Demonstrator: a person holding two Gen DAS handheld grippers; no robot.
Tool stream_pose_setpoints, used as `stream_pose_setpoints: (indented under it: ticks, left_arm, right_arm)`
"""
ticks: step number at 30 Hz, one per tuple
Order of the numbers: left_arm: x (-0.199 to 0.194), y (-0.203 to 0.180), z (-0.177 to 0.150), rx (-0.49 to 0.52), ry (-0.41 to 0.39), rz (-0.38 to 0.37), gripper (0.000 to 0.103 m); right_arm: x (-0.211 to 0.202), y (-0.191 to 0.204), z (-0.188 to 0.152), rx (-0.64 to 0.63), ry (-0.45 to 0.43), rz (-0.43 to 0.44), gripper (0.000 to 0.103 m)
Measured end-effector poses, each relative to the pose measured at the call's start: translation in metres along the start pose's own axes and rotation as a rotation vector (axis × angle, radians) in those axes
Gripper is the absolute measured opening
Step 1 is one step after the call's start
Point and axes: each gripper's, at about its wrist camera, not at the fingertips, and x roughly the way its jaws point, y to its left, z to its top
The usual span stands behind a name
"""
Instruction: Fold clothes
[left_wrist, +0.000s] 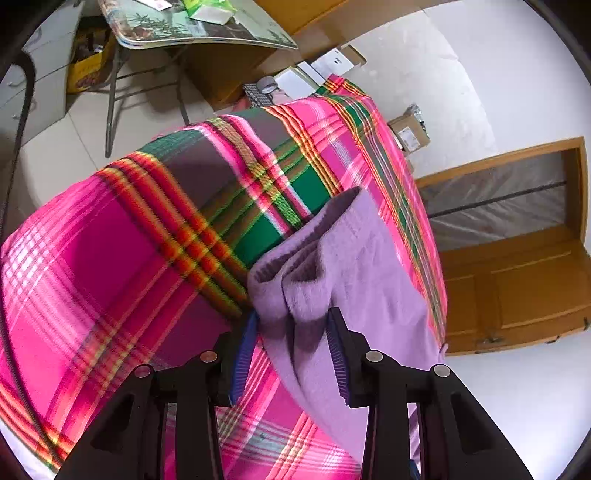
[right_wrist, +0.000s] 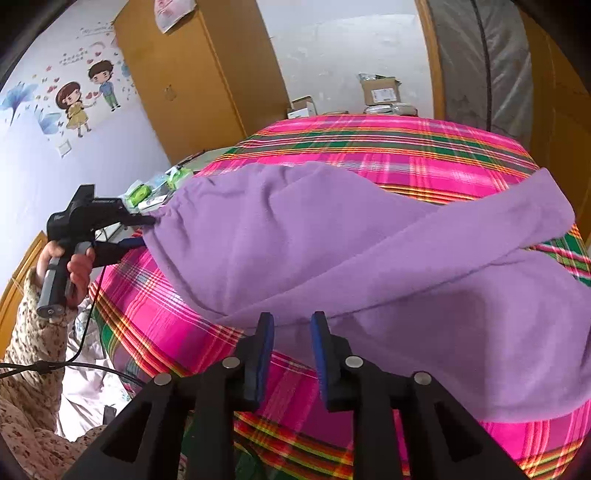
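1. While the purple garment (right_wrist: 332, 236) lies spread on the plaid bedcover (right_wrist: 369, 140), one part is already crossed over the body.
2. Left gripper (left_wrist: 291, 325): jaws partly apart with an edge bunched between them; true pinch unclear.
3. Right gripper (right_wrist: 291, 321): jaws parted, at the near hem, holding nothing.
4. Judged mid-fold; next calls for firm edge grips and an even carry-over.

Black hand-held gripper (right_wrist: 292, 325) — blue ribbed pads (right_wrist: 266, 345), silver screws (leopard-print sleeve (right_wrist: 26, 332)).
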Motion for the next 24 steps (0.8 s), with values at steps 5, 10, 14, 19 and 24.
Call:
stream_pose_setpoints:
  ticks: [5, 10, 14, 19, 24]
  left_arm:
    - [0.000, -0.001, -0.003, -0.012, -0.016, 0.014, 0.036]
    - [0.001, -0.001, -0.005, -0.014, -0.029, 0.010, 0.019]
    - [-0.007, -0.002, -0.006, -0.027, -0.049, -0.025, 0.017]
    - [-0.025, 0.001, -0.014, -0.039, -0.083, -0.073, 0.016]
    - [-0.039, 0.013, -0.025, -0.052, -0.105, -0.099, 0.016]
  right_arm:
    - [0.010, 0.014, 0.003, -0.028, 0.005, 0.032, 0.022]
    - [0.018, 0.036, 0.005, -0.107, 0.004, 0.034, 0.022]
    - [0.024, 0.072, 0.009, -0.275, -0.015, 0.011, 0.022]
    - [0.041, 0.093, 0.014, -0.370, 0.003, 0.017, 0.022]
    - [0.042, 0.094, 0.011, -0.361, 0.013, 0.048, 0.022]
